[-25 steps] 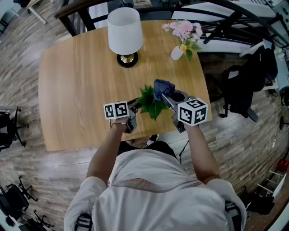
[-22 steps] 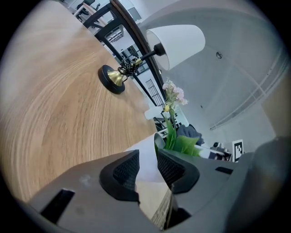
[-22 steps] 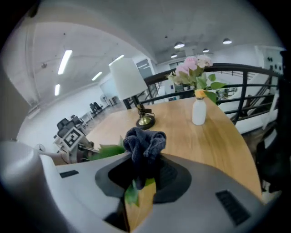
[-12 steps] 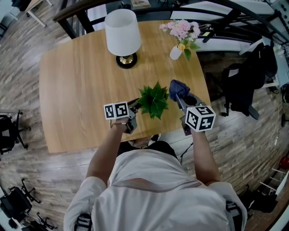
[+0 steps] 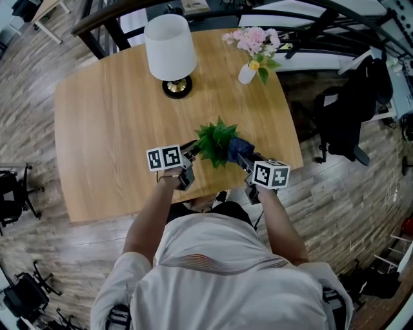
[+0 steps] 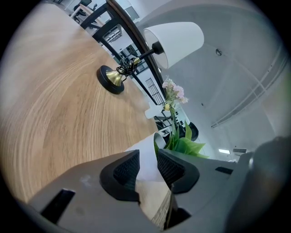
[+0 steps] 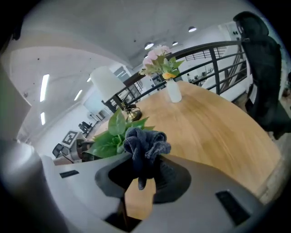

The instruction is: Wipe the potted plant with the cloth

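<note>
back from the right, right gripper (image 5: 242, 158) brings its clamped cloth (image 5: 236, 147) against the potted plant (image 5: 216, 136), left gripper (image 5: 191, 152) pinching the pot (image 6: 144, 159); mid-wipe, next needs a gentle leaf stroke.

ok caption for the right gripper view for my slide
Right gripper holds a dark cloth beside the potted plant

A light wooden tabletop (image 5: 110, 129) with round corners stands on a floor (image 5: 64, 258) of grey-brown planks. At its far side stands a lamp (image 5: 170, 48) with a white shade and a gold foot. Near the far right corner is a small white vase (image 5: 247, 73) with pink flowers. A black railing (image 5: 303, 13) runs behind the tabletop. A black chair (image 5: 342, 119) stands to the right. Long lights (image 7: 44, 86) shine on the white ceiling.
</note>
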